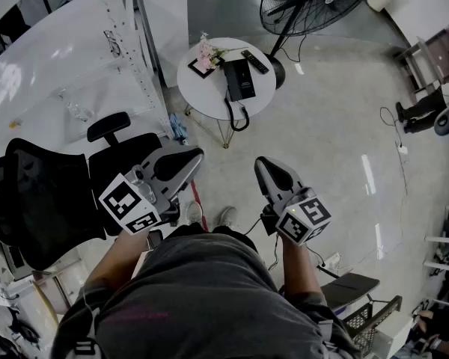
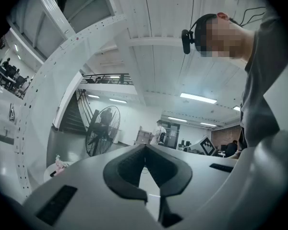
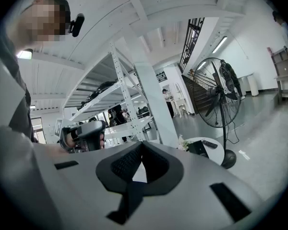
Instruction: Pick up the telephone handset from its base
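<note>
**STANDBY: BOTH JAW PAIRS CLOSED AND EMPTY**

My left gripper (image 2: 145, 151) has its jaws together with nothing between them. My right gripper (image 3: 142, 148) is in the same state. I hold both close to my body, well short of the round table (image 1: 263, 94), so I judge that the approach has not begun. Closed jaws suit carrying, so they must open before any grasp.

The telephone (image 1: 239, 79) lies near the table's middle. Its coiled cord (image 1: 237, 117) hangs over the table's near edge.

The head view alone shows the whole telephone, though too small to tell handset from base. The right gripper view shows it small beyond my jaws. The left gripper view shows only the table's edge.
</note>
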The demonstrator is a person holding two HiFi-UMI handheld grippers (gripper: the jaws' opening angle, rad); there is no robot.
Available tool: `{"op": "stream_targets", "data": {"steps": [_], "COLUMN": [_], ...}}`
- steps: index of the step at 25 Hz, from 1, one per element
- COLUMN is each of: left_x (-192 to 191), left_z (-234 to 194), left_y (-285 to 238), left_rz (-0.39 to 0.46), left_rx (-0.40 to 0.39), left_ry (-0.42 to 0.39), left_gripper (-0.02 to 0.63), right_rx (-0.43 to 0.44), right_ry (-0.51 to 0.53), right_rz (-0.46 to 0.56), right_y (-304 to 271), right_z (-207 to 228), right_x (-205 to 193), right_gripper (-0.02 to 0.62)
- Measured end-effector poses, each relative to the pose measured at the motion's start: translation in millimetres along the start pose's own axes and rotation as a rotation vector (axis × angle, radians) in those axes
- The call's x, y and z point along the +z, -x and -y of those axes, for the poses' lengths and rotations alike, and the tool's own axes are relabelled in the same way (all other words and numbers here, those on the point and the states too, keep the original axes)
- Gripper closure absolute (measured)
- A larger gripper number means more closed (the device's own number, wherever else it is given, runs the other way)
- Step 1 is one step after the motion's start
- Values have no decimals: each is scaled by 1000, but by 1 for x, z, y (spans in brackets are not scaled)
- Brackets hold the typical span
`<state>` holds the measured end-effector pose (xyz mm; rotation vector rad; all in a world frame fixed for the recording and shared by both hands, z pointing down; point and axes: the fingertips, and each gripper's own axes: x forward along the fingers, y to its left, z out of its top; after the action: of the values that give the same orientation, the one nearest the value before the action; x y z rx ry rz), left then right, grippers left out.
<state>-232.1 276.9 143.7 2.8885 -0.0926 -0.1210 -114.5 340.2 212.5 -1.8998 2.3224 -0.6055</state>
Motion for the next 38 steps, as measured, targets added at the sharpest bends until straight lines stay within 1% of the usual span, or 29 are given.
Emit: {"op": "stream_targets", "data": {"steps": [10,18,27,38], "left_x": [-5,-12,-24,-32], "left_z": [8,25,54,67], "left_y": [-22,-48,-78,-101], "left_rz": [-4,-11,-16,-27], "left_rx": [19,46,68,89], "left_ry": [-2,-14,-33,-42], "left_gripper": [591,591,591,591], "right_rx": [18,60,104,122], "right_ry": [1,-5,-9,-23], "right_rz": [15,31,26,18], "right_y": [10,27,54,70], "right_z": [20,43,70,97], "right_x": [9,18,16,16], "right_gripper": [578,578,578,578]}}
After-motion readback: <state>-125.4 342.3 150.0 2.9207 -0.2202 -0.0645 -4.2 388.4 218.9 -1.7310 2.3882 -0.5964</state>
